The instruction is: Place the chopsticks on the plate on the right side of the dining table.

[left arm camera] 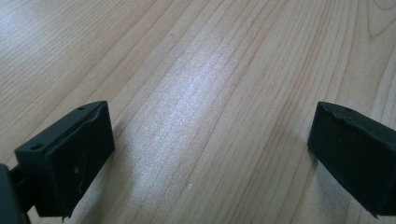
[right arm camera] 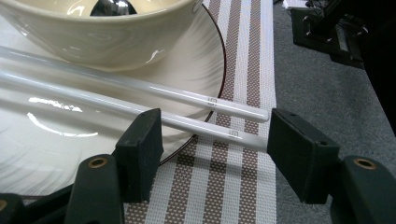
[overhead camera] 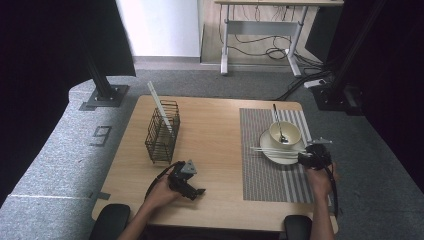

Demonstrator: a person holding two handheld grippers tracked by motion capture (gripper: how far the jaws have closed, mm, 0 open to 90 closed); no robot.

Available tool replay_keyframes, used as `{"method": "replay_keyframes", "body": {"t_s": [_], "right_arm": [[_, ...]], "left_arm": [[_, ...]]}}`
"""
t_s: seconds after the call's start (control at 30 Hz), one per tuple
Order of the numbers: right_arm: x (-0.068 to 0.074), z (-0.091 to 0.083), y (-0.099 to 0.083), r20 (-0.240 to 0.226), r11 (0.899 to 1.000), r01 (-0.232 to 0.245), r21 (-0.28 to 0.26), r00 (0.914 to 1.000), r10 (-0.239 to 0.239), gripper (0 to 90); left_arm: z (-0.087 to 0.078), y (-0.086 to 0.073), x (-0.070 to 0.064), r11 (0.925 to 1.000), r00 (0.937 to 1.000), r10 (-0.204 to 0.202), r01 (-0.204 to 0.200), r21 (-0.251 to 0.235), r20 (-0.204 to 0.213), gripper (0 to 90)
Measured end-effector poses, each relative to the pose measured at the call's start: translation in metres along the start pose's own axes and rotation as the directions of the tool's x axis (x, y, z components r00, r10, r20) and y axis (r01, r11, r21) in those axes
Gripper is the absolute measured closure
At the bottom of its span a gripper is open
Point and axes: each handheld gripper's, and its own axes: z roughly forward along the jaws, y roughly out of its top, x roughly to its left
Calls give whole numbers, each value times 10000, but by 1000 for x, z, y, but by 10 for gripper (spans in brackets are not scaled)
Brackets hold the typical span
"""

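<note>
In the high view, the right tool [overhead camera: 306,159] sits at the near right rim of the plate [overhead camera: 272,152], at the ends of two white chopsticks [overhead camera: 275,149] lying across it in front of the bowl [overhead camera: 285,133], which holds a spoon [overhead camera: 278,121]. The left tool [overhead camera: 196,191] rests low over the bare tabletop [overhead camera: 215,130], near the wire basket [overhead camera: 162,132].

In the left gripper view, its jaws stand wide apart with only wood grain between them.

In the right gripper view, the jaws are wide, straddling the chopstick [right arm camera: 140,109] ends above the striped placemat [right arm camera: 233,177] without touching them.
</note>
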Motion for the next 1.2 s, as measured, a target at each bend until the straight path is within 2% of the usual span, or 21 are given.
{"method": "replay_keyframes", "body": {"t_s": [0.27,0.47,0.53,0.63,0.73,0.8,0.87,1.03,1.2], "right_arm": [[2,-6,0,-221,9997,-18,-249,9998,12,335],[13,-17,0,-1066,9970,43,-767,9942,-125,255],[21,-19,-1,-1537,9959,93,-897,9879,-230,180],[33,-20,-4,-2064,9948,283,-981,9773,-481,131],[42,-20,-6,-2931,9935,231,-1110,9545,-549,117],[47,-19,-6,-3304,9911,117,-1323,9422,-553,71],[51,-18,-6,-3408,9911,97,-1327,9385,-548,49],[64,-9,-9,-3217,9912,491,-1227,9429,-866,0],[72,-3,-9,-3494,9870,717,-1436,9295,-1184,0]], "left_arm": [[0,0,0,10000,10000,-15,15,4,-17,1],[0,0,0,10000,10000,-17,17,4,-19,1],[0,0,0,10000,10000,-22,22,2,-20,1],[0,0,0,10000,10000,-22,22,4,-23,1],[0,0,0,10000,10000,-22,22,4,-22,1],[0,0,0,10000,10000,-21,21,5,-22,1],[0,0,0,10000,10000,-21,21,4,-22,1],[0,0,0,10000,10000,-24,24,3,-22,1],[0,0,0,10000,10000,-24,24,4,-22,1]]}}
